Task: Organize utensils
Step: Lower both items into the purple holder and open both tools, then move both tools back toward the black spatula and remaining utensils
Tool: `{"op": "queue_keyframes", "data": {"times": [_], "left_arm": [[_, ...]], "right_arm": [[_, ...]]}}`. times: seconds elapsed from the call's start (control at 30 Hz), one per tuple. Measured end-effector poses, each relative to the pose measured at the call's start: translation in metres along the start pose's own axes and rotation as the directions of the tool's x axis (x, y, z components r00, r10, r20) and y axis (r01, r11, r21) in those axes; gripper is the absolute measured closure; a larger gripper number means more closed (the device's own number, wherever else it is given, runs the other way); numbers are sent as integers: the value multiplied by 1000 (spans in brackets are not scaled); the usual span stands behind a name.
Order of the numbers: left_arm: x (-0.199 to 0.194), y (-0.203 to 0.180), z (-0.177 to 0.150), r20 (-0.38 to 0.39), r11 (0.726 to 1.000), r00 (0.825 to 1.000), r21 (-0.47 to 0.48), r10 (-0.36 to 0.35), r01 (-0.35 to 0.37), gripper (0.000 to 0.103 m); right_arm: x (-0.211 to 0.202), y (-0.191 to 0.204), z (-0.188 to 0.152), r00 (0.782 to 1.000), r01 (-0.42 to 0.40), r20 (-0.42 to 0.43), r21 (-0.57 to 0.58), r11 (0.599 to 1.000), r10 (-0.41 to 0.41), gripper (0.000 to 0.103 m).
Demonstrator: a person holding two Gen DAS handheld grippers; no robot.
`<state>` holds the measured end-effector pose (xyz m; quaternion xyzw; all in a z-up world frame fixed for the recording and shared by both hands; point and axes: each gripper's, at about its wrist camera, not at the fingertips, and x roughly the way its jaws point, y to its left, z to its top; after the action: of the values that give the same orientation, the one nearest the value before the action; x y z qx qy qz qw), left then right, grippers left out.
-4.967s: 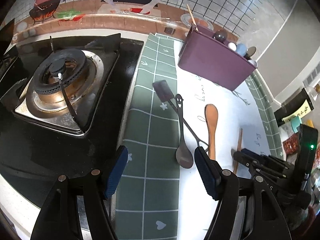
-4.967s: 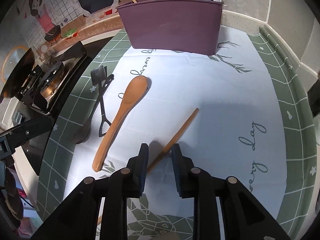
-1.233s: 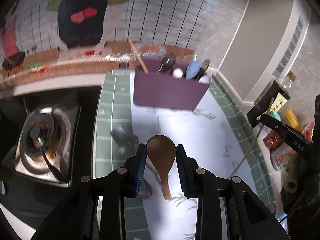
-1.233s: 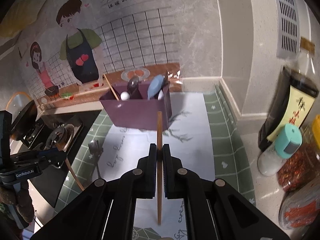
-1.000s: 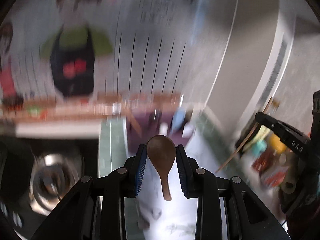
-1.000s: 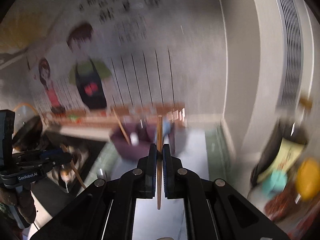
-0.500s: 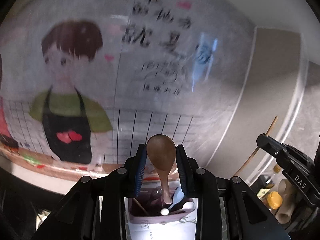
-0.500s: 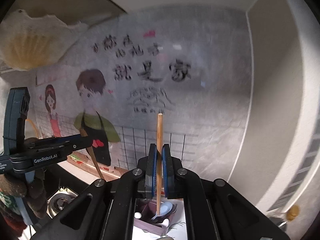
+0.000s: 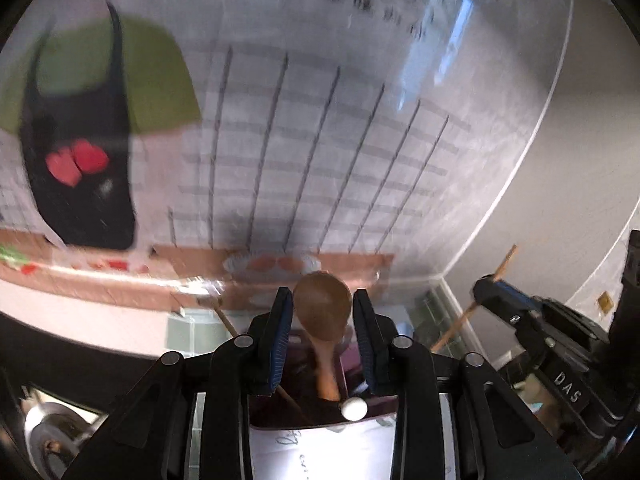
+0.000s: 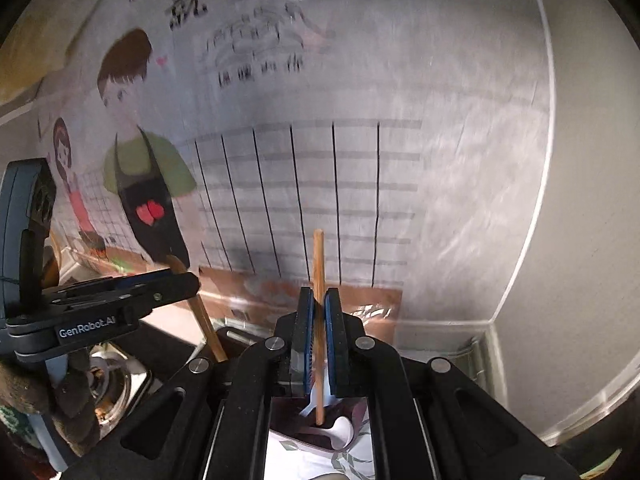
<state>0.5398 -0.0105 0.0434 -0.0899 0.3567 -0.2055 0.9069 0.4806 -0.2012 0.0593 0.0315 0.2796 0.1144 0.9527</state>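
Observation:
My left gripper (image 9: 323, 316) is shut on a wooden spoon (image 9: 323, 312), held upright with its bowl up and its handle end down in the purple utensil holder (image 9: 320, 416). My right gripper (image 10: 319, 316) is shut on a wooden chopstick (image 10: 319, 264), held upright with its lower end inside the holder (image 10: 320, 432). The left gripper (image 10: 120, 292) with the spoon handle (image 10: 204, 320) shows in the right wrist view. The right gripper (image 9: 532, 316) with the chopstick (image 9: 460, 320) shows in the left wrist view. A white-tipped utensil (image 9: 354, 408) stands in the holder.
The wall with a cartoon cook sticker (image 10: 148, 184) and a tile grid is close ahead. The gas stove burner (image 9: 48, 436) sits at lower left. The white printed mat (image 9: 320, 456) lies below the holder. The wall corner (image 10: 520, 260) is to the right.
Both grippers have tilted down and moved closer to the holder. The spoon handle and the chopstick end now reach into the purple holder. Both grips are unchanged.

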Motion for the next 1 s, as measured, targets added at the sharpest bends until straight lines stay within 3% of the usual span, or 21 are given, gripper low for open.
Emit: {"op": "queue_keyframes", "data": {"times": [0.07,0.13,0.4,0.7,0.87,1.0], "left_arm": [[9,2,-6,-41,999,999,-11,-32,32,47],[10,2,-11,-54,999,998,-8,-33,33,43],[-56,19,-41,22,994,997,-85,68,-66,37],[-121,61,-130,-34,960,974,-166,223,-225,34],[-140,88,-179,-96,919,950,-241,296,-311,34],[-152,98,-213,-147,900,944,-289,296,-327,34]], "right_arm": [[14,-7,-8,996,-39,-75,49,998,43,89],[15,-13,-15,993,-53,-96,99,994,62,83],[-31,-11,-49,996,-45,-67,90,995,51,80],[-57,2,-98,986,-28,-164,23,999,32,80],[-36,33,-124,963,-72,-263,-53,996,55,80],[-10,70,-150,923,-156,-369,-100,983,109,79]]}}
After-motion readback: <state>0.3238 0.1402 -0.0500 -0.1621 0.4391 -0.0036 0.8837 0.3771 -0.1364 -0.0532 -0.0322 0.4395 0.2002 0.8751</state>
